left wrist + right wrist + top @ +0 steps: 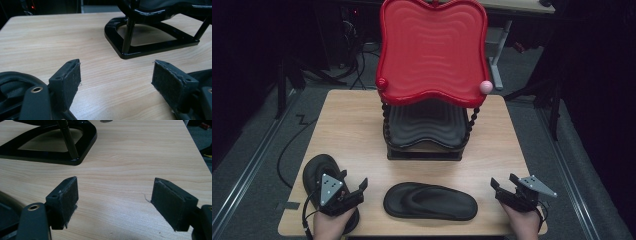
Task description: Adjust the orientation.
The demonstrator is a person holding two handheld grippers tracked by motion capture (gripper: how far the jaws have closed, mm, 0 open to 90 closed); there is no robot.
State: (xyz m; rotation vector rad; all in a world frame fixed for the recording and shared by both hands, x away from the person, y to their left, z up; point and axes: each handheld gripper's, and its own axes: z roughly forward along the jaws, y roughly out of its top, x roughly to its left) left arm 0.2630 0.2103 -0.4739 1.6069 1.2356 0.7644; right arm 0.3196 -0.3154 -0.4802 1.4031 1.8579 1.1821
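Now both tongs rest low at the near edge of the desk [357,125], each in a hand. The left tongs [354,186] stand wide open with nothing between the jaws; in the left gripper view their pads [73,78] frame bare wood. Under and behind these tongs lies a black sandal [317,170], its dark curve showing at the lower left of the left gripper view [15,80]. The right tongs [504,189] are wide open too and hold nothing, their pads [71,195] apart over bare wood in the right gripper view.

Between the two tongs, nearer the left ones, a second black sandal [430,201] lies flat on the desk, lengthwise along the near edge, touching neither tongs.

Beyond both tongs, toward the middle of the desk, stands a black rack [424,150] on a glossy base, seen ahead of the left tongs [150,47] and to the upper left of the right ones [50,155]. A red tray [432,50] sits on top of it, with a pink ball [485,86] at one near corner.
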